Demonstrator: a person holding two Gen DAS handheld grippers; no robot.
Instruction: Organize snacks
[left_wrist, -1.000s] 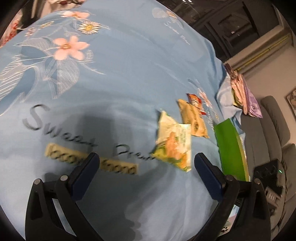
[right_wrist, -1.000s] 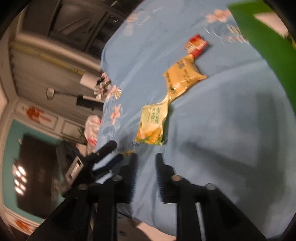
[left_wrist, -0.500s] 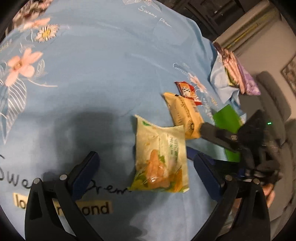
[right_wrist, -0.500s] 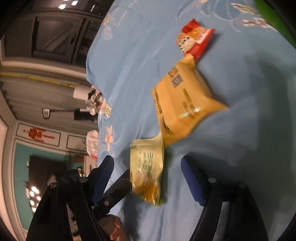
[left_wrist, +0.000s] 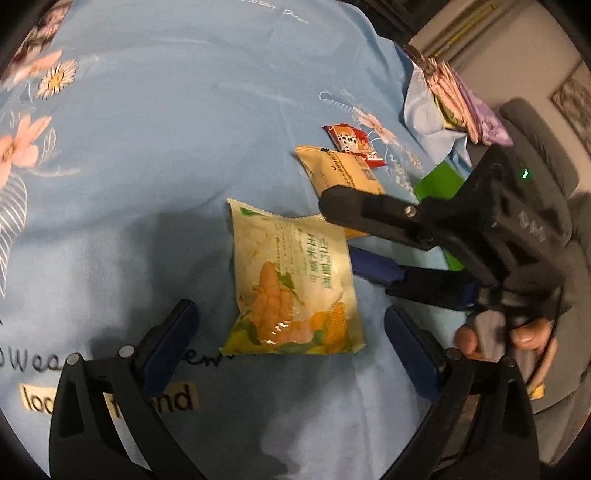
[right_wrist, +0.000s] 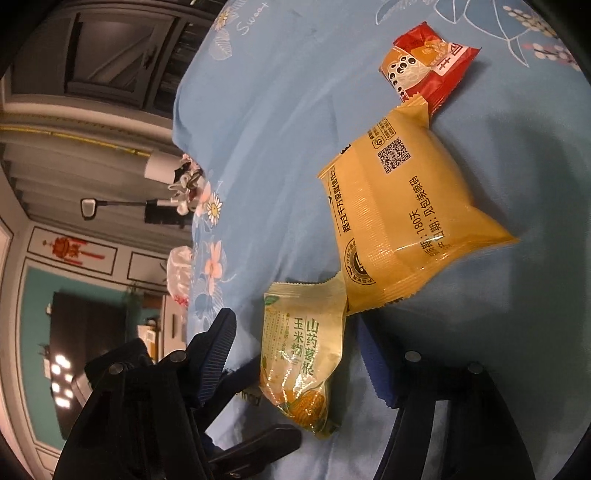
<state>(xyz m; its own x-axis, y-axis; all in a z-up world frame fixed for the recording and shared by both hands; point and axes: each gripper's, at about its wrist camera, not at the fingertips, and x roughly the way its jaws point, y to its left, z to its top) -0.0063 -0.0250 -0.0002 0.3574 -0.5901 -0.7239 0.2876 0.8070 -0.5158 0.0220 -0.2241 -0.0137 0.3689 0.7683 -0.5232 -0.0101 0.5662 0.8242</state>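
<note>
Both grippers converge on the corn packet (left_wrist: 295, 284) lying flat on the blue sheet (left_wrist: 184, 129).
Left gripper (left_wrist: 291, 332): jaws wide, packet just ahead, long axis running near-to-far. Right gripper (right_wrist: 295, 354): jaws partly open after just closing a little, empty, straddling the packet's near end. Yellow packet (right_wrist: 399, 225) overlaps its far corner; red packet (right_wrist: 424, 62) beyond. Contact unclear.

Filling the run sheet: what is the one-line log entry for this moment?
left claw: open, astride corn packet | right claw: open, packet between, untouched | orange packet, red packet: on cloth
</note>
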